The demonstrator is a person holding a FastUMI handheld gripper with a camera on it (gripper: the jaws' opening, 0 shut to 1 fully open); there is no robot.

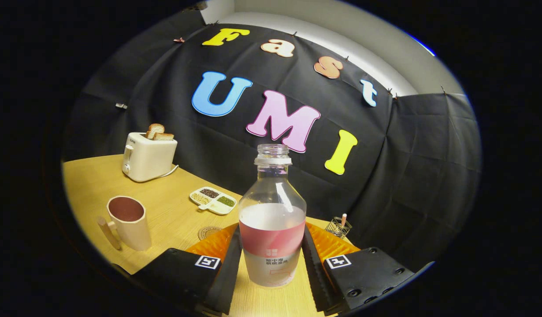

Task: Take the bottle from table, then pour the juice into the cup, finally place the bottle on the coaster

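Between the two fingers of the gripper (271, 259) stands the clear plastic bottle (272, 220) with a pink label band and no cap, about half full of pale juice. Both fingers lie against its lower sides, so the gripper seems closed on the bottle. The bottle is upright, and I cannot tell if its base is on the light wooden table (165, 211) or just above it.

I judge that the first step, taking the bottle, is in hand or just done. The next move calls for carrying the bottle to the cream cup (129, 222) with a wooden handle, which stands ahead of the left finger, then tipping the open neck over its rim. Since the bottle is open, it should stay upright on the way.

The round brownish coaster (208, 232) lies just beyond the left finger, between the cup and the bottle, partly hidden. Farther back are a white divided dish (213, 200) with grains and a cream toaster (148, 157) holding bread. A small wire holder (339, 226) stands beyond the right finger. Nothing blocks the path to the cup.
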